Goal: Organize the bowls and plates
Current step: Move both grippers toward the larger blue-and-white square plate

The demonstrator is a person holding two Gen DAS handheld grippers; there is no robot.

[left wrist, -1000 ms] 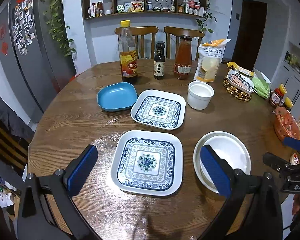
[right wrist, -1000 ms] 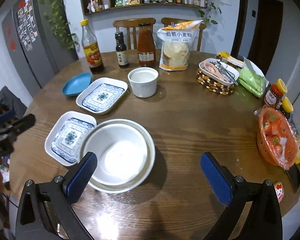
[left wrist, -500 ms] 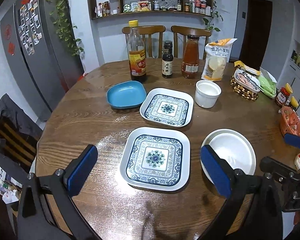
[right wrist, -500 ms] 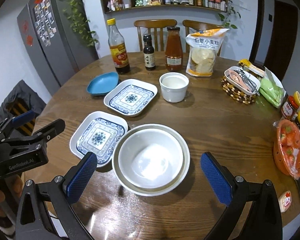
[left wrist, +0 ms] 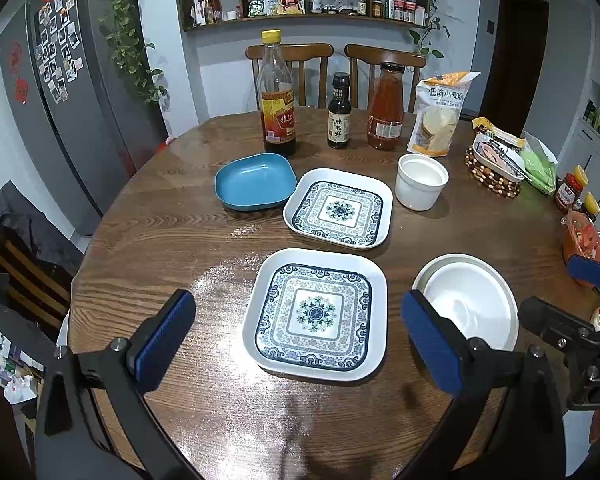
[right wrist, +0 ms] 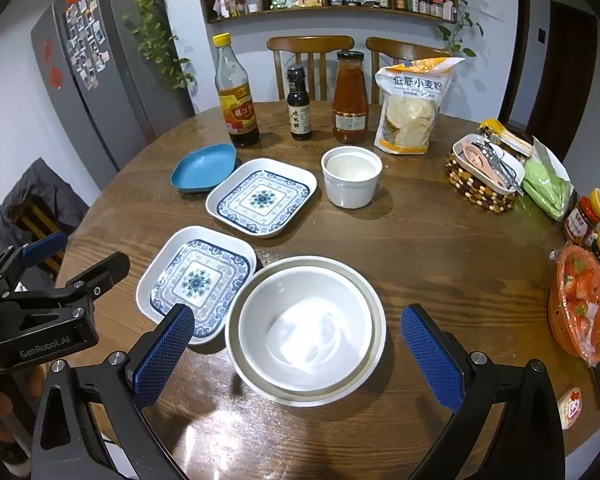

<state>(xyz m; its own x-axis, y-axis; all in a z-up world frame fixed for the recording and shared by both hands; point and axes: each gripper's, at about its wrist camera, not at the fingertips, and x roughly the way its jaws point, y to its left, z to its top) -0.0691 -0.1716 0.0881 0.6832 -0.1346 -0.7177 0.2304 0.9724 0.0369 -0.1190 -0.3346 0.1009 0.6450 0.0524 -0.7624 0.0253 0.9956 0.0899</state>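
In the left wrist view, the left gripper (left wrist: 298,344) hangs low in the frame with its jaws spread wide and nothing between them, above the near square white plate with a blue floral pattern (left wrist: 316,314) at lower centre. A second patterned square plate (left wrist: 339,208) lies at mid-frame, a blue rounded-square dish (left wrist: 255,181) just left of it. A white round bowl nested in a larger pale bowl (left wrist: 470,304) sits at lower right.

In the right wrist view, the right gripper (right wrist: 298,350) is likewise wide open and empty, over the nested bowls at lower centre. A white ceramic cup (right wrist: 351,177) stands upper centre on the round wooden table (right wrist: 440,248).
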